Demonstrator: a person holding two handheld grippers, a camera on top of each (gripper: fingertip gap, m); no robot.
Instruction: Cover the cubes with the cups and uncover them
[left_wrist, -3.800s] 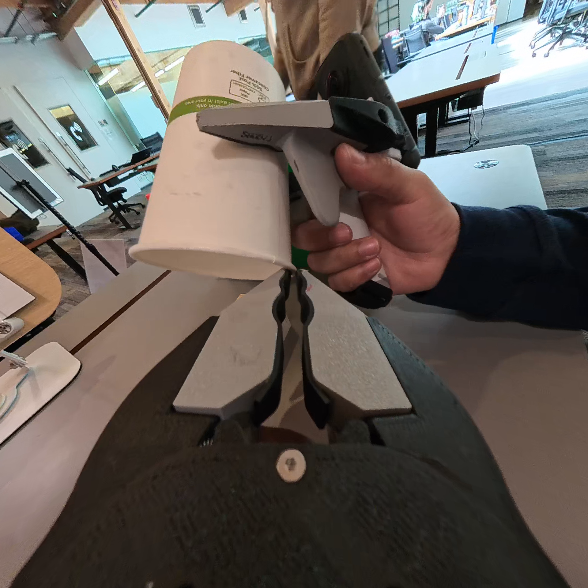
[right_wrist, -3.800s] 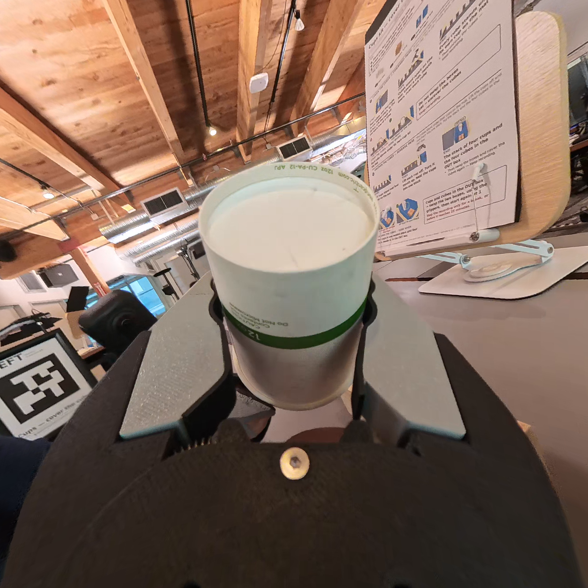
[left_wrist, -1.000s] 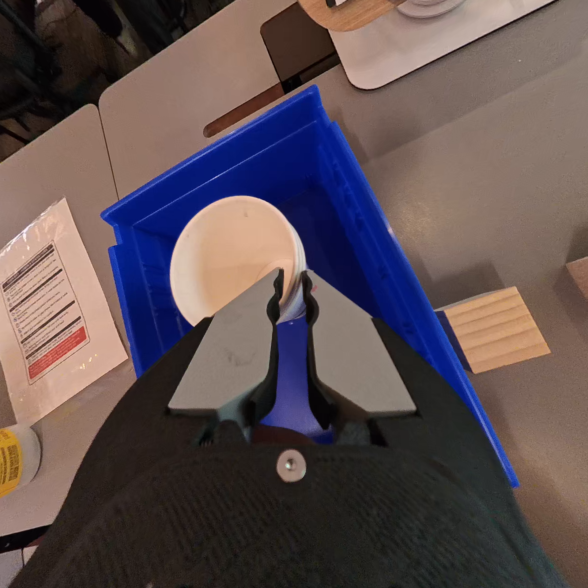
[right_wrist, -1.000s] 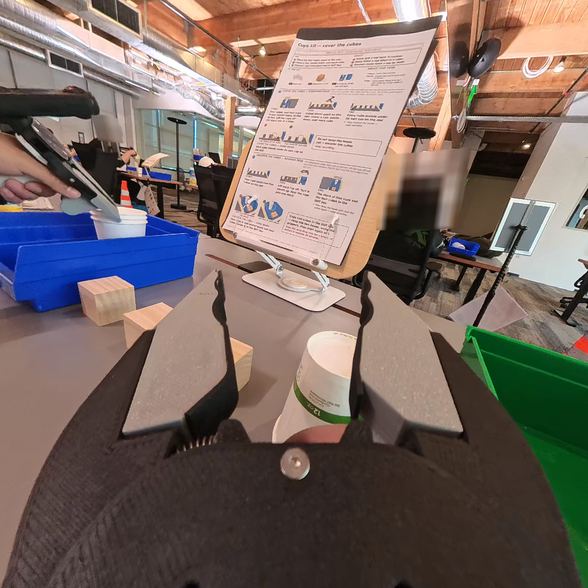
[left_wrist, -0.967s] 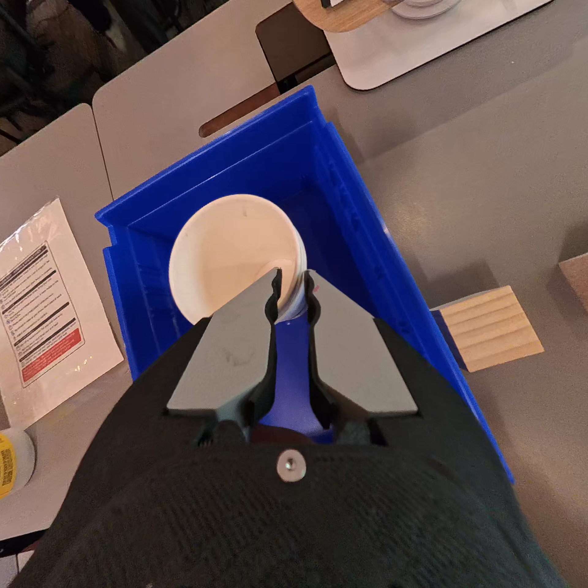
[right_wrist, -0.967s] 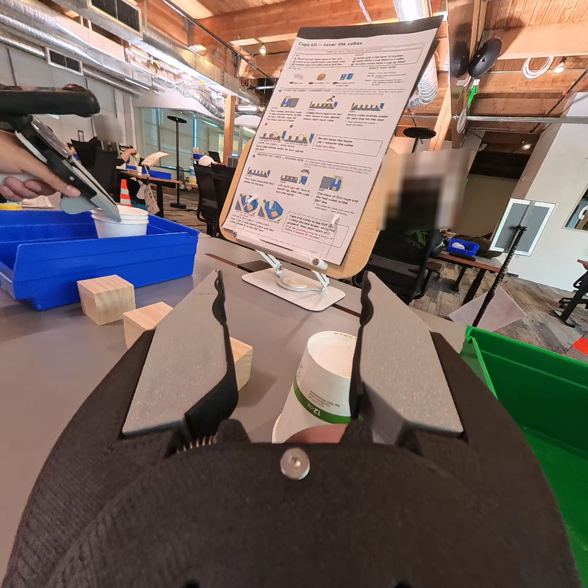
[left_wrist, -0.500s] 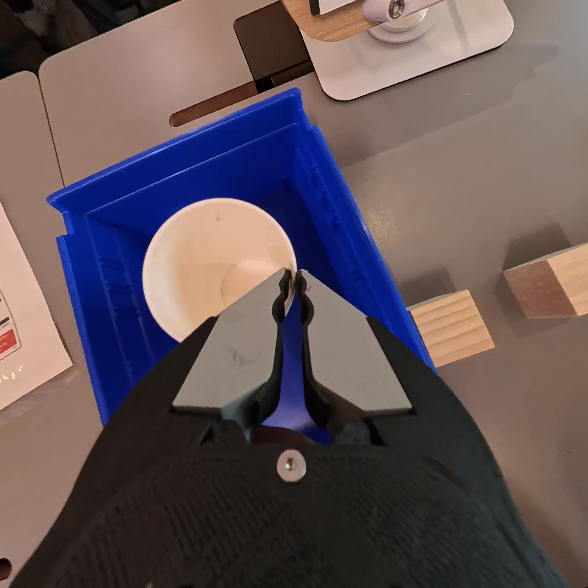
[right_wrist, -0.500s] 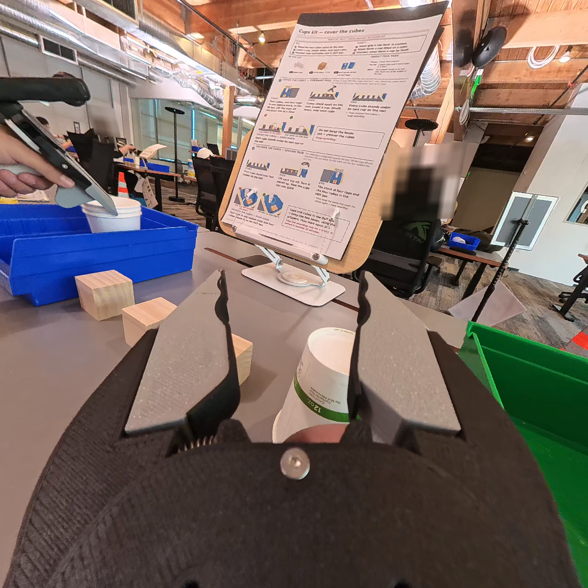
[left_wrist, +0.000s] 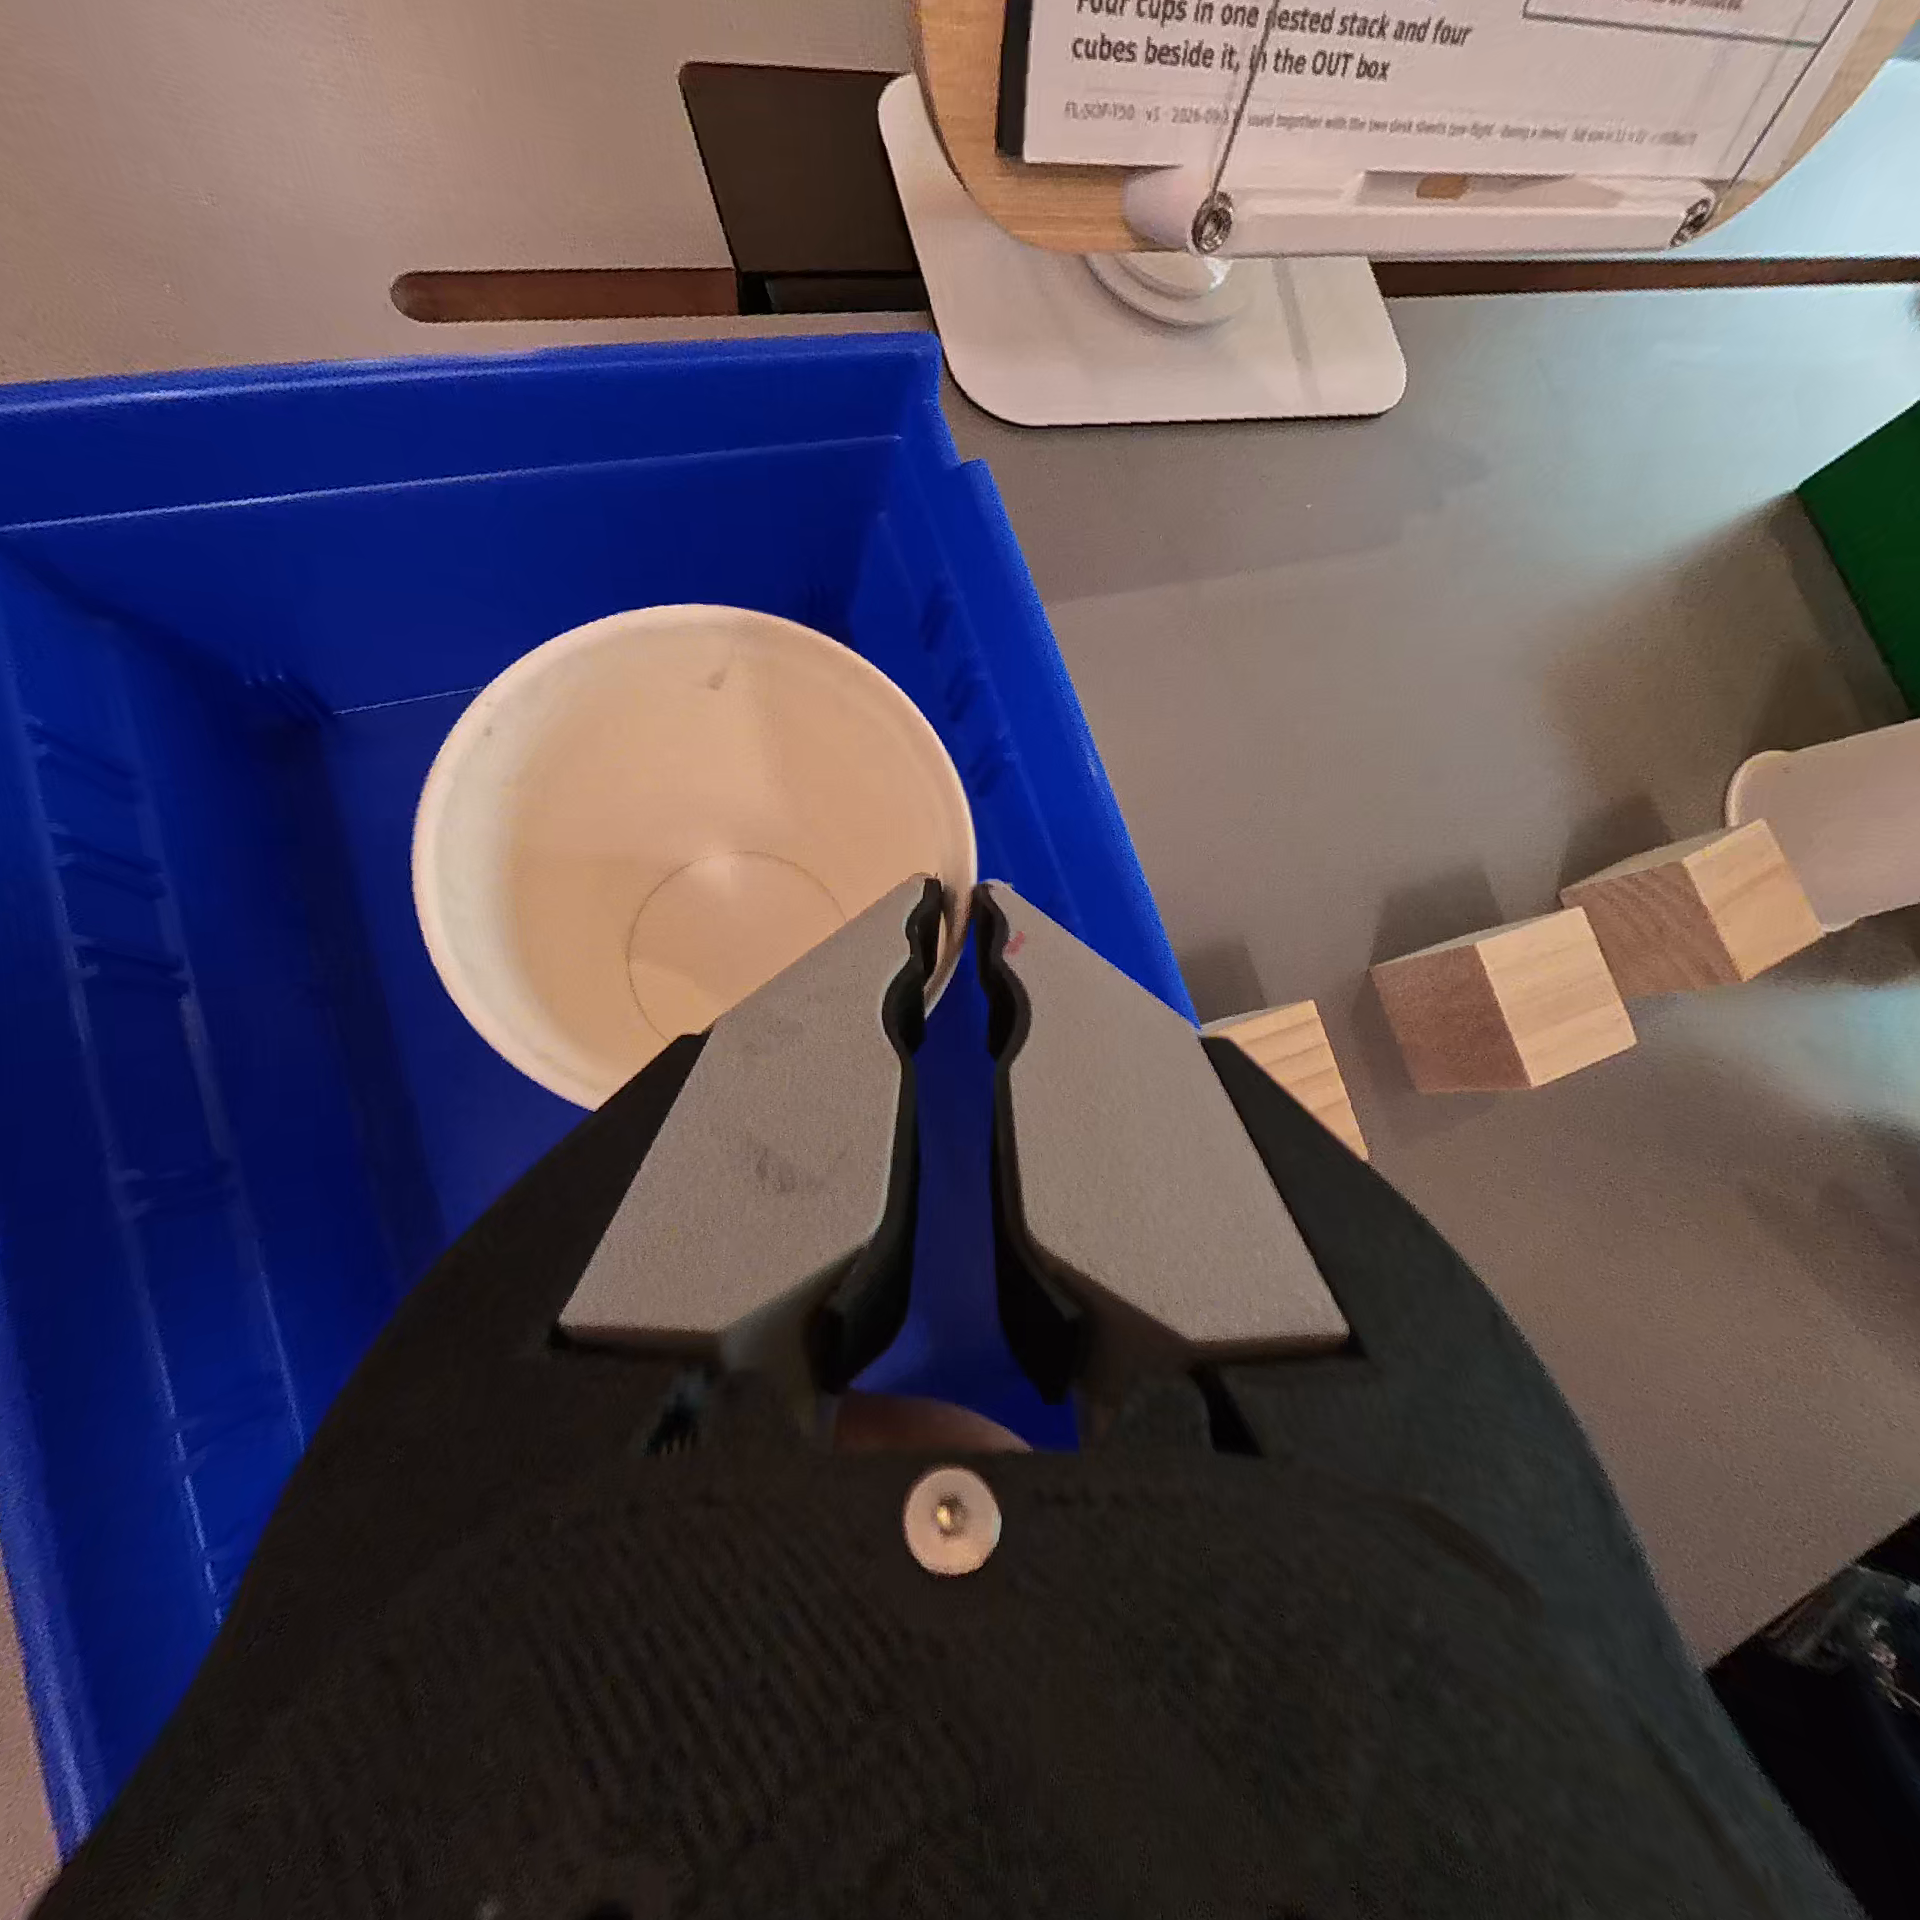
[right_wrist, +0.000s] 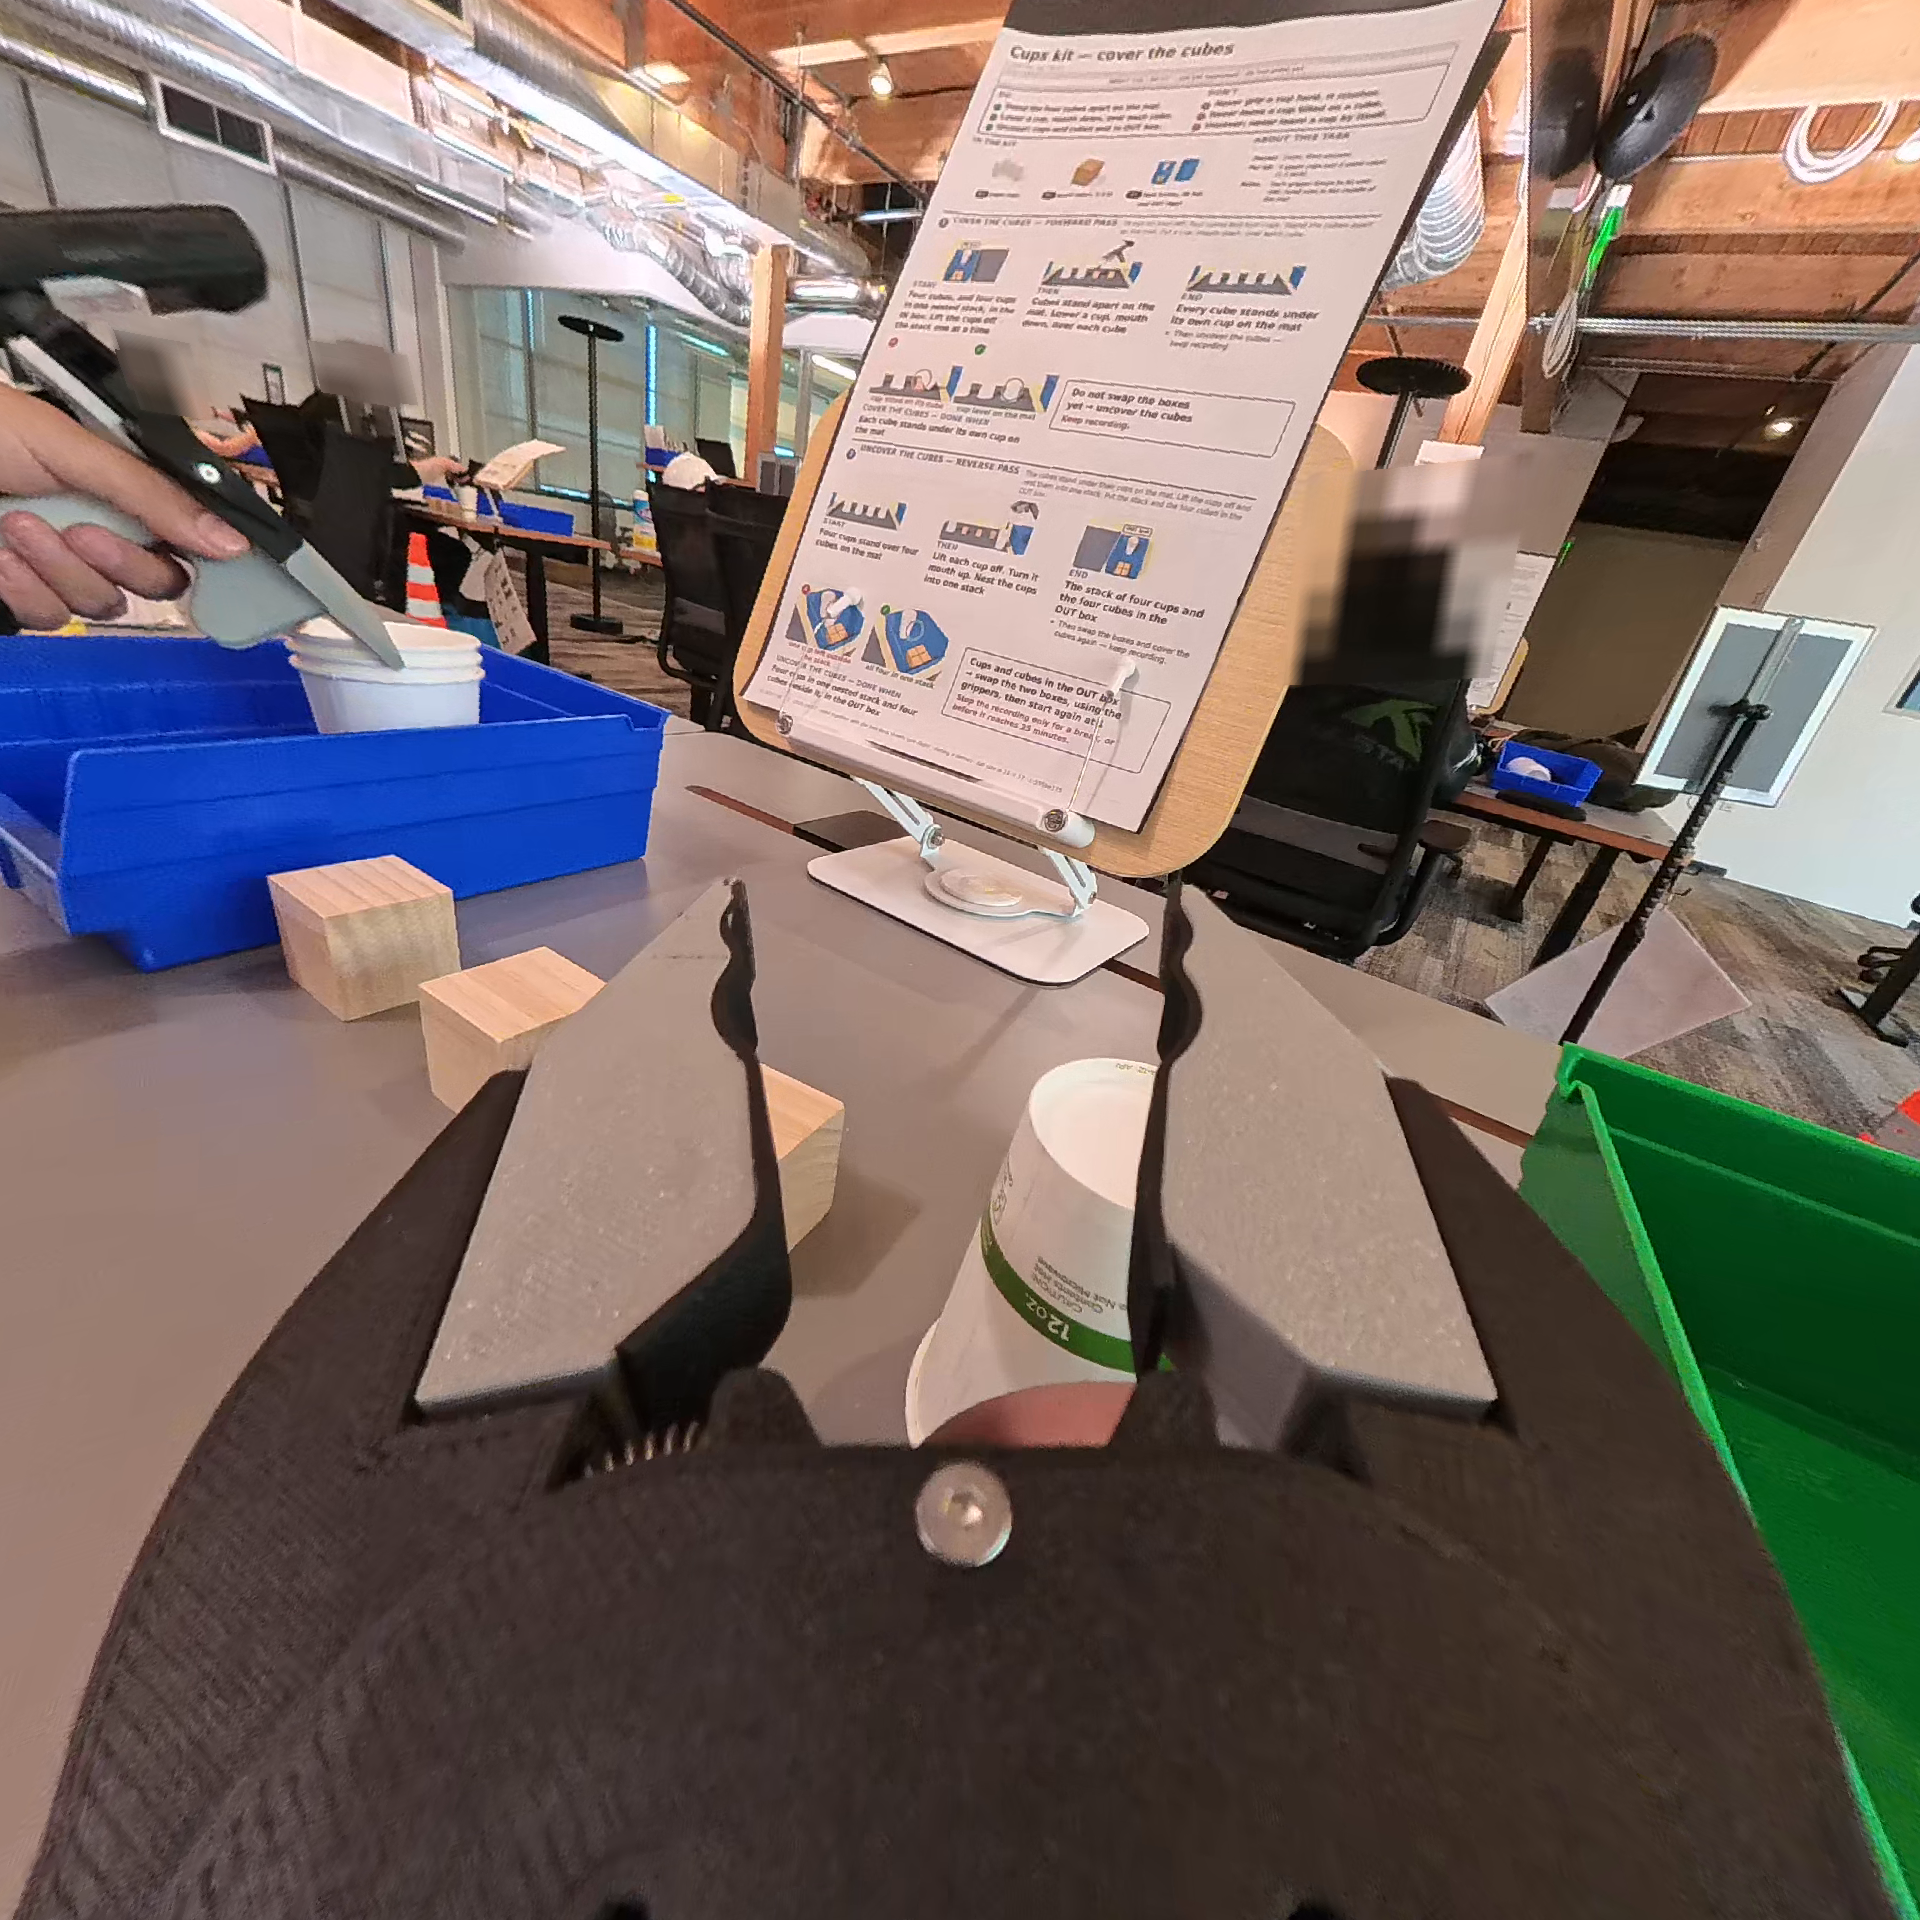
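My left tongs pinch the rim of the white cup stack in the blue bin; my right tongs stand wide open, holding nothing.

The stack stands near the bin's right wall, with free floor to its left. One upside-down cup stands on the grey table beside my right finger, near the green bin. I count three wooden cubes in a row between the two bins, and the stand with a sheet behind.

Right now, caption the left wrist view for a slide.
Left gripper pinches the rim of the white cup stack inside the blue bin; wooden cubes wait alongside.
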